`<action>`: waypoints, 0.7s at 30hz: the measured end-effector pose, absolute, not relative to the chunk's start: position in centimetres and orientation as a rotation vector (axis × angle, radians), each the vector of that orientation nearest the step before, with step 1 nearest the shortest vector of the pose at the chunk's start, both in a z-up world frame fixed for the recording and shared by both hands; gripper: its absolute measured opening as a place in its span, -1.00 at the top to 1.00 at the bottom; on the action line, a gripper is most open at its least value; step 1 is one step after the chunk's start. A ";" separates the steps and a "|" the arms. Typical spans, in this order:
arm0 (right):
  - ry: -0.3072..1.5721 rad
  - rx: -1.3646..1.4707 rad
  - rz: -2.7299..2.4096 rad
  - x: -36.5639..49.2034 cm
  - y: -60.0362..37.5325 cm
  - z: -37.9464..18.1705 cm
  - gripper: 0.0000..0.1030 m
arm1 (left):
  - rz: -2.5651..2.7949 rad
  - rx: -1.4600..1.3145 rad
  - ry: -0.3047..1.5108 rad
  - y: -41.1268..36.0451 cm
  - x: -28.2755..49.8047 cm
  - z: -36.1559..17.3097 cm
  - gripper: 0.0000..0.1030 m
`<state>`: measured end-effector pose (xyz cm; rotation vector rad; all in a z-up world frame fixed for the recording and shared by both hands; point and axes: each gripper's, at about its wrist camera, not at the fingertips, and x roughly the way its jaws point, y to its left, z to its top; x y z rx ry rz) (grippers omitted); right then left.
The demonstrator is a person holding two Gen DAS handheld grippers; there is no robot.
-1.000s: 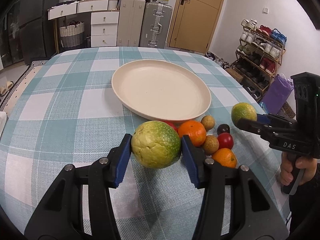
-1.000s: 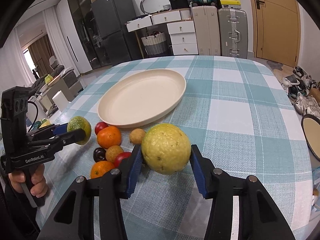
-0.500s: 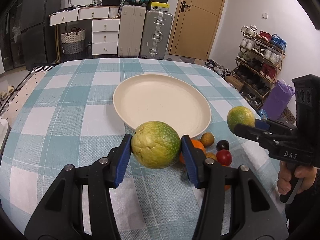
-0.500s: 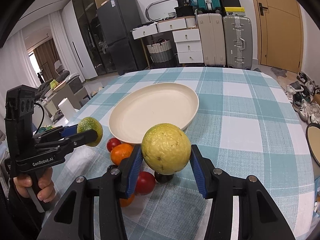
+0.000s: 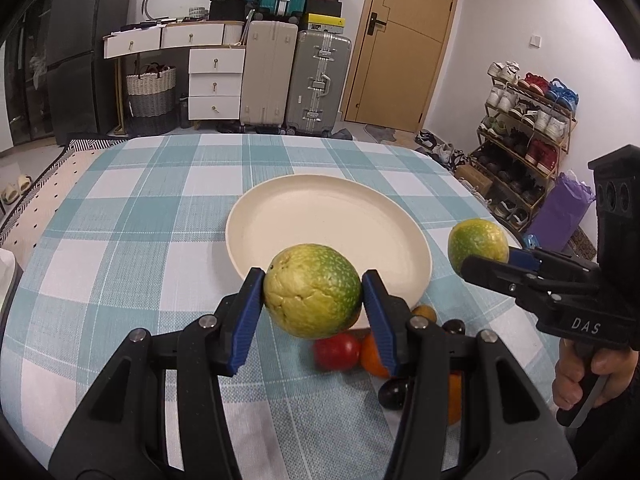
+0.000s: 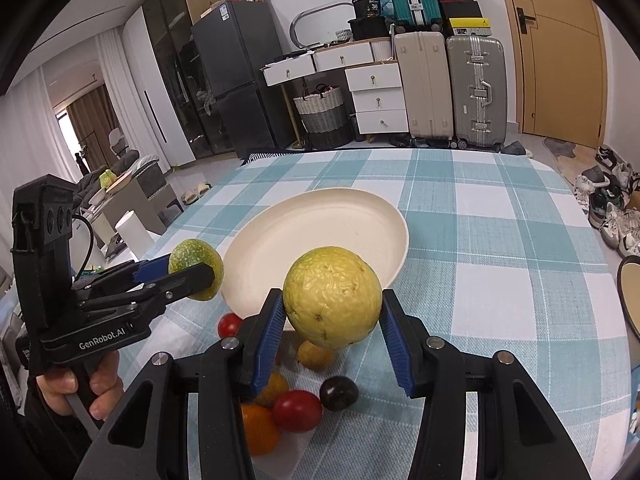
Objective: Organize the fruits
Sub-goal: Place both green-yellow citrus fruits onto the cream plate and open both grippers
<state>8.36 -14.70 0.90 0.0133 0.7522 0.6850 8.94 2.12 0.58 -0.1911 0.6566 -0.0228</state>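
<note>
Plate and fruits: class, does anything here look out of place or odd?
Nothing is spilled or damaged. The plate holds no fruit, while small fruits lie loose on the tablecloth beside its near rim. Each tongs grips a wrinkled green-yellow fruit in the air.

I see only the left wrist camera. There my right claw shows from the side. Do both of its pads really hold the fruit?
Observer: Yes. In the right wrist view the right claw has both blue pads pressed on the yellow fruit, which is off the table.
Operator: Is something to the right of the plate?
Observer: Right of the plate, a second dish shows its dark rim at the picture's border. I cannot tell if it stands on the table.
</note>
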 end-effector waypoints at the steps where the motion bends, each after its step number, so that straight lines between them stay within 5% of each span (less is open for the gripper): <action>1: 0.755 0.015 0.685 8.6 -14.5 0.9 0.06 | -0.022 -0.191 0.656 2.2 9.2 0.6 0.08; 6: 0.764 0.012 0.688 9.4 -13.5 0.7 0.06 | -0.015 -0.190 0.653 2.3 10.2 0.4 0.09; 10: 0.765 0.007 0.686 9.9 -12.9 0.5 0.06 | -0.020 -0.193 0.648 2.4 11.0 0.5 0.36; 21: 0.801 0.017 0.668 10.9 -12.4 -0.4 0.06 | -0.026 -0.166 0.702 1.8 11.9 -1.2 0.39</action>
